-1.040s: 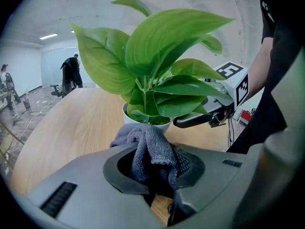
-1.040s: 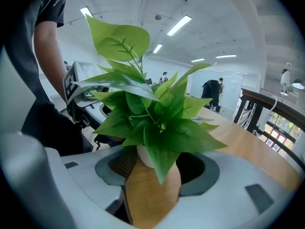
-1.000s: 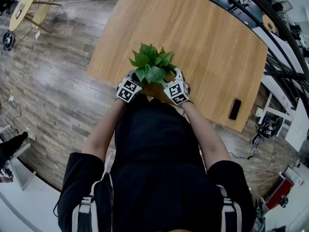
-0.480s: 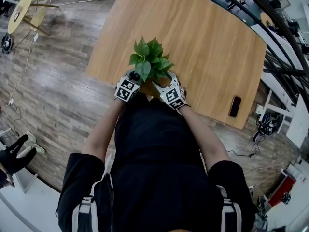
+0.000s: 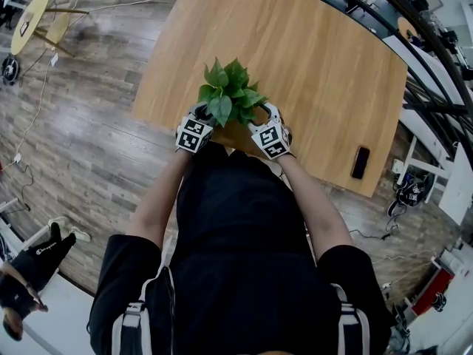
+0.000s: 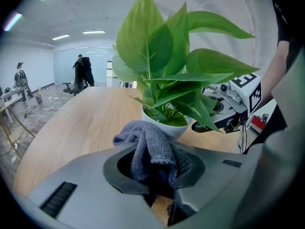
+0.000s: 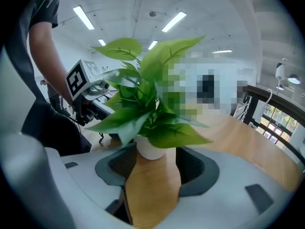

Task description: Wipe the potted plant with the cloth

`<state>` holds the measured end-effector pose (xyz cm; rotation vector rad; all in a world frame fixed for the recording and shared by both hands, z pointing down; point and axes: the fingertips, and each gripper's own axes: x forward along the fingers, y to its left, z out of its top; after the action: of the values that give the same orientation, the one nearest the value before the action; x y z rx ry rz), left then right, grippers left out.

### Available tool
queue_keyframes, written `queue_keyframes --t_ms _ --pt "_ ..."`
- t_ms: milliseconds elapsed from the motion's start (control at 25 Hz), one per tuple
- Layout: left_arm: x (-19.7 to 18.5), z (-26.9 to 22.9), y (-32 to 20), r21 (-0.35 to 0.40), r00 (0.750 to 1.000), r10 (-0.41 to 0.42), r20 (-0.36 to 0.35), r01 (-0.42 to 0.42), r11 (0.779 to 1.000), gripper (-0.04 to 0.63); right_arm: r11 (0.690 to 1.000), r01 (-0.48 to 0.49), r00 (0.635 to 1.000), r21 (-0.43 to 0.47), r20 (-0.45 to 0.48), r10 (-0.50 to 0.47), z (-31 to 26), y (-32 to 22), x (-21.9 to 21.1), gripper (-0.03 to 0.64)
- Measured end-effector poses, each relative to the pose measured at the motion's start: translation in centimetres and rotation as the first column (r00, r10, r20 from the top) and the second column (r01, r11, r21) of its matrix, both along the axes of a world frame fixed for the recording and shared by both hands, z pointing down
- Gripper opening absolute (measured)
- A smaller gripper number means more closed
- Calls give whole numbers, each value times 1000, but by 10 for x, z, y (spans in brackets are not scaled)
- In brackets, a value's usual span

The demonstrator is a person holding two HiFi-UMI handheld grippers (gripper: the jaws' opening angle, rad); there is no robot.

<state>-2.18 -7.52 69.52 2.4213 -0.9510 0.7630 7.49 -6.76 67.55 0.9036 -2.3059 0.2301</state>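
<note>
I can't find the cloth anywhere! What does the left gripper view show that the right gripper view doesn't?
Only the left gripper view shows the grey cloth, pinched in the left gripper. Only the right gripper view shows the right gripper from behind, its jaws apart and holding nothing. Both views show the potted plant standing on the wooden table, and each also catches the other gripper's marker cube beside the leaves.

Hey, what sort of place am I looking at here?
Probably an open-plan office or lab: long ceiling strip lights, a glass wall at the far end, and a large wooden table.
</note>
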Motion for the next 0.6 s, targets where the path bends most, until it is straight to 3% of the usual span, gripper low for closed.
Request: queue_keyframes --t_ms 120,240,360,480,600 --pt "-2 0 -4 -6 1000 -4 2 4 1000 114 1000 -27 1000 -10 10 27 1 -10 9 242" --pt "-8 -13 1 -17 998 -47 -35 46 999 114 995 -80 993 -54 88 84 -8 0 12 242" --pt "-19 -31 10 20 995 -75 -62 76 997 114 987 -143 972 -68 177 153 -30 13 14 241" --pt "-26 -55 19 78 994 -76 -76 82 994 114 977 -208 946 -38 248 211 -61 21 21 241" --pt "-35 -85 30 99 980 -144 -138 159 982 114 973 -229 927 34 312 208 -102 34 19 241"
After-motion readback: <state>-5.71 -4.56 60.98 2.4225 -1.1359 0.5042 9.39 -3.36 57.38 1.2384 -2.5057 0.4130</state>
